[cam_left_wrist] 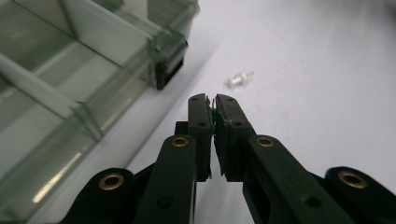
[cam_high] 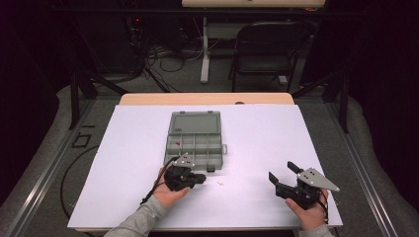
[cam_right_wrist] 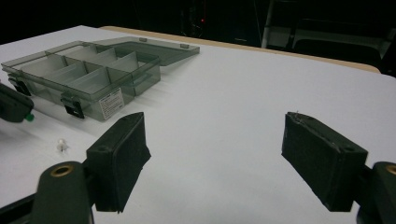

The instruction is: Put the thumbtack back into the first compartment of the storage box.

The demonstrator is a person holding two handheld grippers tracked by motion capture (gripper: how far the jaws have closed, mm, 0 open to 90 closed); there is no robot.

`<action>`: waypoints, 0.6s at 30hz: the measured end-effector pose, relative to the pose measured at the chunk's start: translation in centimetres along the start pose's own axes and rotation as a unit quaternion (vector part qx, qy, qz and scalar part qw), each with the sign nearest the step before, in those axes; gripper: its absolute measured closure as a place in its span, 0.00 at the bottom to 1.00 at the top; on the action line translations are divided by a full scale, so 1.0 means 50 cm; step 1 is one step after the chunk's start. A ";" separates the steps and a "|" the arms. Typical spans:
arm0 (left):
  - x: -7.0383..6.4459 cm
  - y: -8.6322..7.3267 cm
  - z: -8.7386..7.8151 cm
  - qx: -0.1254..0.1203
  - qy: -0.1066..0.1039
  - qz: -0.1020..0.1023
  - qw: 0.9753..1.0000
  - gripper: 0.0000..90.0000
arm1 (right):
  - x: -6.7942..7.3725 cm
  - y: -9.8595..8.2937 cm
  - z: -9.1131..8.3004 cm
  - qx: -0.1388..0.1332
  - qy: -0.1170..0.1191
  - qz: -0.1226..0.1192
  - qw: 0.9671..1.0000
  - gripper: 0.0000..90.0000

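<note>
A small green pin (cam_left_wrist: 213,115) sits pinched between the closed jaws of the left gripper (cam_left_wrist: 213,103), just off the near right corner of the clear grey plastic compartment box (cam_high: 193,143), whose lid lies open and flat on the white-covered bench (cam_high: 257,148). A small white pin (cam_left_wrist: 239,79) lies on the bench just beyond that gripper's tips. Well to the right, the right gripper (cam_high: 281,174) hovers with its jaws spread wide, holding nothing.

tool (cam_left_wrist: 215,108) pinching green pin (cam_left_wrist: 213,115) (white pin (cam_left_wrist: 239,79) beyond)
</note>
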State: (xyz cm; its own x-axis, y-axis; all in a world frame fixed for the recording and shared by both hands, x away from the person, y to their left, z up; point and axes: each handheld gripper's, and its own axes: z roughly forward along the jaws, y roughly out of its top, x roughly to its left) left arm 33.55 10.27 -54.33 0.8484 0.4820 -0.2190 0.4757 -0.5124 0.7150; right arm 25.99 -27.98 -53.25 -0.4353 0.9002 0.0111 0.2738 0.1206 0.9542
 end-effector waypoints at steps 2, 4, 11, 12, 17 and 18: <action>0.003 0.005 -0.017 -0.009 0.009 -0.008 1.000 0.95 | 0.000 0.000 0.001 0.000 0.000 0.001 1.000 0.24; 0.006 0.011 -0.034 -0.015 0.022 -0.011 1.000 0.95 | 0.001 0.000 0.001 0.000 0.000 0.001 1.000 0.24; 0.019 0.032 -0.081 -0.034 0.048 -0.036 0.998 0.95 | 0.001 -0.001 0.002 0.002 0.000 0.001 1.000 0.24; 0.023 0.036 -0.085 -0.033 0.052 -0.036 0.997 0.95 | 0.002 -0.001 0.002 0.002 -0.001 0.001 1.000 0.24; 0.032 0.053 -0.100 -0.036 0.070 -0.046 0.996 0.95 | 0.003 -0.002 0.004 0.005 -0.001 0.002 1.000 0.24; 0.034 0.056 -0.102 -0.034 0.074 -0.046 0.996 0.95 | 0.003 -0.002 0.004 0.005 -0.001 0.002 1.000 0.24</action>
State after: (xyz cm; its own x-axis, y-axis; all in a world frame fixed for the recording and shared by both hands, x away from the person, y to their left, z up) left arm 35.14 13.30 -49.31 0.7558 0.6265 -0.1903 0.5291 -0.4132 0.7411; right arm 26.07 -27.78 -53.40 -0.4323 0.9016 0.0145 0.2834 0.1206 0.9514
